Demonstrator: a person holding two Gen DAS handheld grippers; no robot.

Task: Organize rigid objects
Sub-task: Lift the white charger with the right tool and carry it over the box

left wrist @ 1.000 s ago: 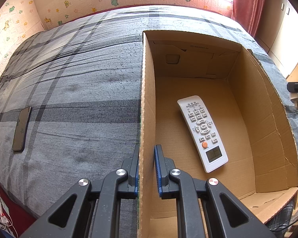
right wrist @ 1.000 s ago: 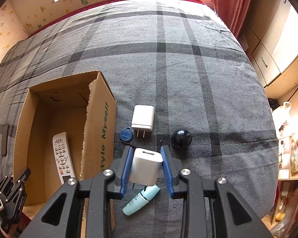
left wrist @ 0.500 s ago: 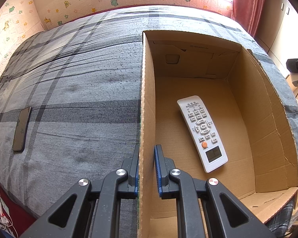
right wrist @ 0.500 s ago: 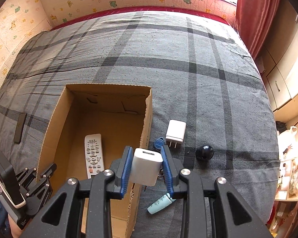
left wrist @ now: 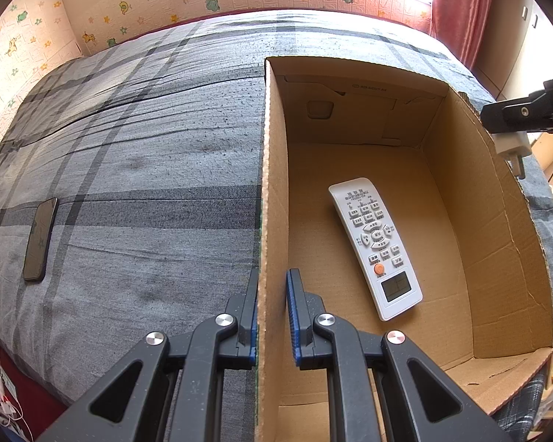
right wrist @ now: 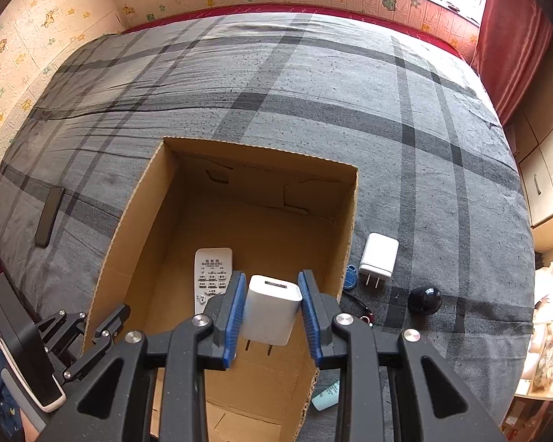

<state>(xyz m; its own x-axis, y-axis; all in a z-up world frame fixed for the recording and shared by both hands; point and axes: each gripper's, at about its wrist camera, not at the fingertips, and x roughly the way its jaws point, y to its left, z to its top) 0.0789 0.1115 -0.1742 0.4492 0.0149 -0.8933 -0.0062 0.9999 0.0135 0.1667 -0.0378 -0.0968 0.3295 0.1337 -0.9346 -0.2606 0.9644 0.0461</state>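
Note:
An open cardboard box [right wrist: 261,151] lies on the grey plaid bed, with a white remote [left wrist: 376,243] on its floor. My left gripper [left wrist: 272,280] is shut on the box's left wall [left wrist: 272,184], one blue pad on each side of the cardboard. My right gripper [right wrist: 271,276] is shut on a white charger [right wrist: 271,309], prongs hanging down, above the box's open inside near its right wall. From the left wrist view the right gripper [left wrist: 527,114] and its charger [left wrist: 510,147] show above the box's right rim. The remote [right wrist: 212,269] lies just left of the held charger.
On the bed right of the box lie a second white charger [right wrist: 379,259], a blue key fob [right wrist: 350,276], a black round object [right wrist: 424,300] and a pale blue tube [right wrist: 326,397]. A black phone [left wrist: 38,239] lies left of the box. Cabinets stand beyond the bed's right edge.
My right gripper has carried the white charger leftward, from above the loose items on the bed to over the box's opening. The left gripper and the box have not moved.

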